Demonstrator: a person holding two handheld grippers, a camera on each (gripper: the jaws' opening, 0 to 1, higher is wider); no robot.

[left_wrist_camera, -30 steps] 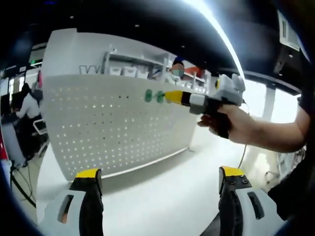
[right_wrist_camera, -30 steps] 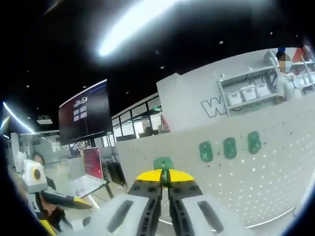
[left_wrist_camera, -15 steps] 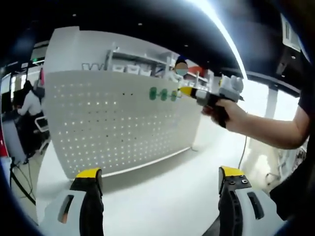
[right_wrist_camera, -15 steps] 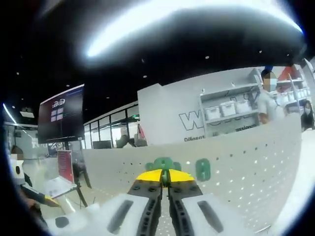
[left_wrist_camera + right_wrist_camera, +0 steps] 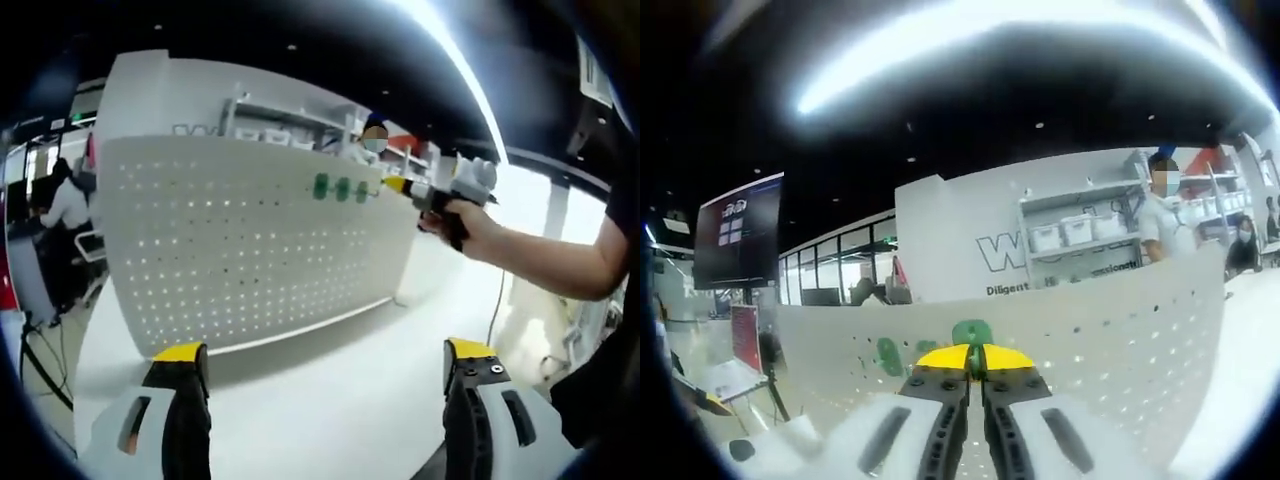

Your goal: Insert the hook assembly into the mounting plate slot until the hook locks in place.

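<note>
Right tongs clamp the green hook by its base, right up at the pegboard, seemingly a light, stiff plastic piece, while the left tongs hang wide over the bench.

Left gripper view: looked from farther back across white table at pegboard | Right gripper view: faced pegboard close-up | Shared: pegboard.

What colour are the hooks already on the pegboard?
Green; the hooks on the white pegboard show best in the left gripper view.
</note>
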